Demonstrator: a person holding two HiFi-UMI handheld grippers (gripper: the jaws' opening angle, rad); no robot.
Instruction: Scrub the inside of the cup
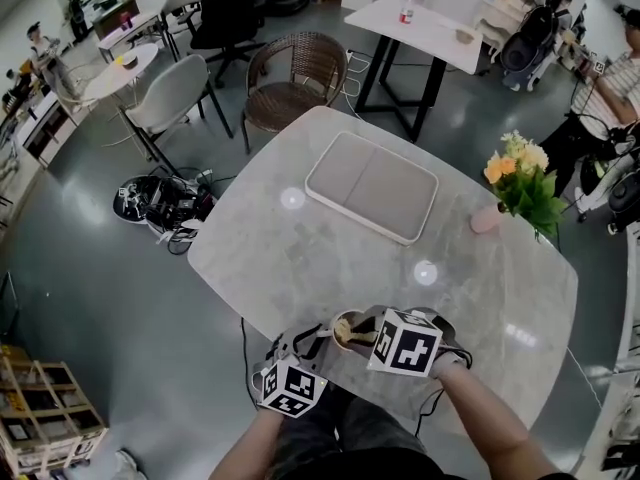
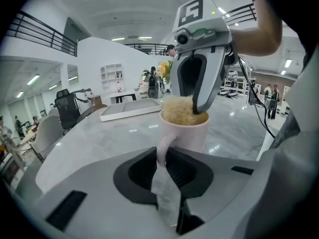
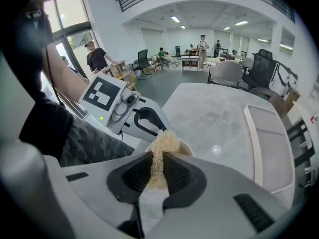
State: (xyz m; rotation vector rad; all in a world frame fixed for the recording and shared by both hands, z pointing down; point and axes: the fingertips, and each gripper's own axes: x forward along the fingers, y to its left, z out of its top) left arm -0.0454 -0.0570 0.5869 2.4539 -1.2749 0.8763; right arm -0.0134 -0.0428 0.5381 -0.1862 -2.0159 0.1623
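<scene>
A pale pink cup [image 2: 185, 132] stands on the marble table [image 1: 300, 258] near its front edge, and the head view shows the cup [image 1: 347, 328] between both grippers. My left gripper [image 2: 166, 169] is shut on the cup's handle [image 2: 163, 151]. A tan fibrous scrubber [image 2: 179, 111] fills the cup's mouth. My right gripper [image 3: 158, 169] is shut on the scrubber [image 3: 162, 146] and points steeply down into the cup [image 3: 188, 147]. Seen from the left gripper view, the right gripper [image 2: 198, 103] reaches down over the rim. The cup's inside is hidden by the scrubber.
A grey-white tray [image 1: 372, 185] lies at the table's middle. Yellow flowers [image 1: 522, 178] in a pink vase [image 1: 486, 218] stand at the right edge. A wicker chair [image 1: 295, 73] and a grey chair [image 1: 170, 93] stand beyond the far side.
</scene>
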